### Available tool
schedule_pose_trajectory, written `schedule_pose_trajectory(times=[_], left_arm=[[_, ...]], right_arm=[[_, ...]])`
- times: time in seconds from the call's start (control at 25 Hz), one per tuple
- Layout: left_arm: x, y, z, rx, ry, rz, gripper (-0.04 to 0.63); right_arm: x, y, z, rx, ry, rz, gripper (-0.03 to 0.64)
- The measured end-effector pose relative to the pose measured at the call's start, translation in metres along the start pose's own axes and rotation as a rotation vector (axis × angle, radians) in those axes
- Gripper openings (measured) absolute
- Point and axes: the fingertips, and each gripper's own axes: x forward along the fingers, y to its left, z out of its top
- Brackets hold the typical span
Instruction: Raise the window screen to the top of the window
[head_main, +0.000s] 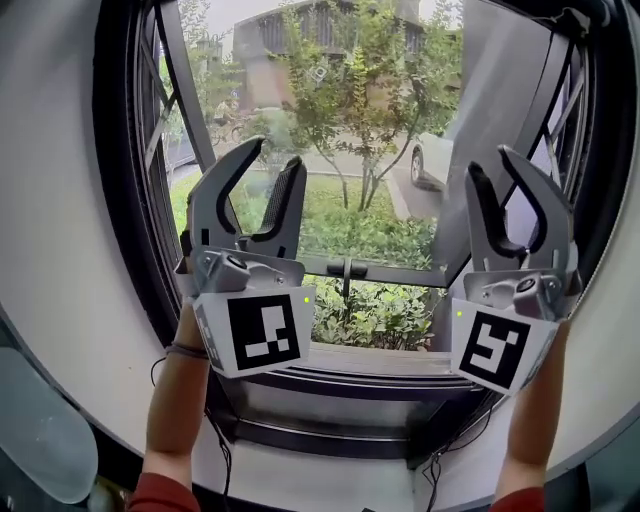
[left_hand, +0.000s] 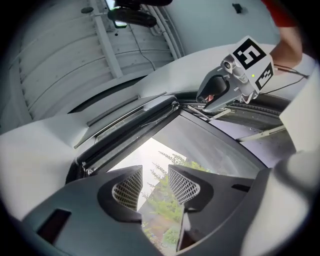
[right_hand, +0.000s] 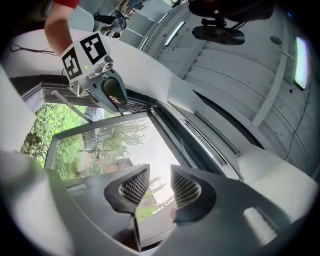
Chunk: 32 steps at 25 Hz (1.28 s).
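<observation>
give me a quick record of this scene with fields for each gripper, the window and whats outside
left gripper: raised in front of the window, fingers apart, nothing between them
right gripper: raised at the window's right side, fingers apart, empty
window: dark frame, with a horizontal bar carrying a small handle low across it, between the grippers
screen: cannot tell where it sits
outside: trees, shrubs, a pale parked car
</observation>
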Motion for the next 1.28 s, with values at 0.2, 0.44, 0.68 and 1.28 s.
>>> schedule_pose_trajectory(times=[0.2, 0.44, 0.68, 1.28], left_arm=[[-0.026, -0.016, -0.034, -0.07, 0.063, -0.025, 0.144], [-0.059, -0.045, -0.056, -0.142, 0.127, -0.071, 0.144], [-0.094, -0.07, -0.088, -0.203, 0.197, -0.1, 0.144], [-0.205, -0.146, -0.16, -0.449, 0.437, -0.174, 0.144]], right_arm=[[-0.035, 0.038, -0.009, 0.095, 0.023, 0.046, 0.141], [-0.069, 0.083, -0.035, 0.215, 0.086, 0.092, 0.141], [-0.093, 0.127, -0.056, 0.277, 0.153, 0.157, 0.141], [-0.196, 0.221, -0.093, 0.593, 0.389, 0.294, 0.141]])
